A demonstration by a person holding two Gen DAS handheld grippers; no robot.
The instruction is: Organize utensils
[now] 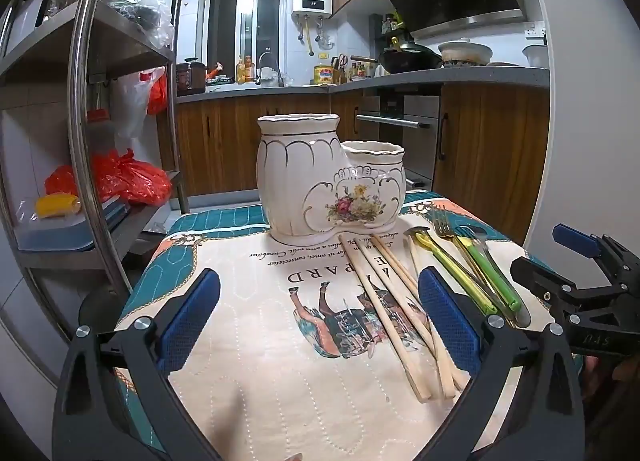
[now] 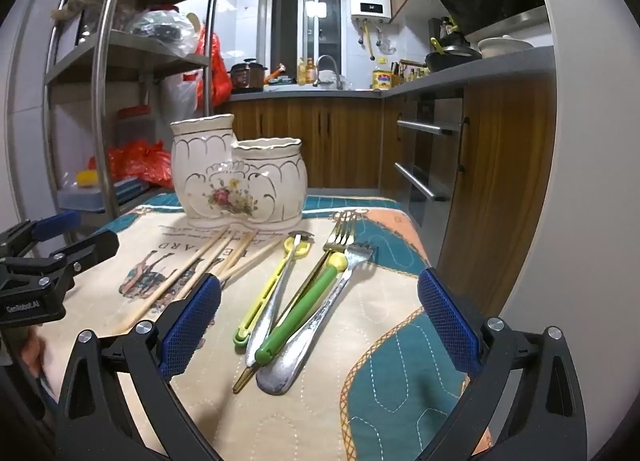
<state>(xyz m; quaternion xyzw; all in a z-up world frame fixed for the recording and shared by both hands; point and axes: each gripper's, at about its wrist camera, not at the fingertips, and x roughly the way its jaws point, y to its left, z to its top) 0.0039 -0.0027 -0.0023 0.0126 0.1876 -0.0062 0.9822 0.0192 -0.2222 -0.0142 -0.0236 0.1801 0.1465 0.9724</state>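
left tongs (image 1: 318, 325) spread, empty | right tongs (image 2: 320, 325) spread, empty | risk: crossed forks (image 2: 320, 293) drag neighbours when lifted; chopsticks (image 1: 394, 309) may roll | ceramic holder (image 1: 320, 177) may tip

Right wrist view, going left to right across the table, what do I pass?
left gripper → wooden chopsticks → yellow-green utensil → green-handled utensil → right gripper's right-hand blue pad.
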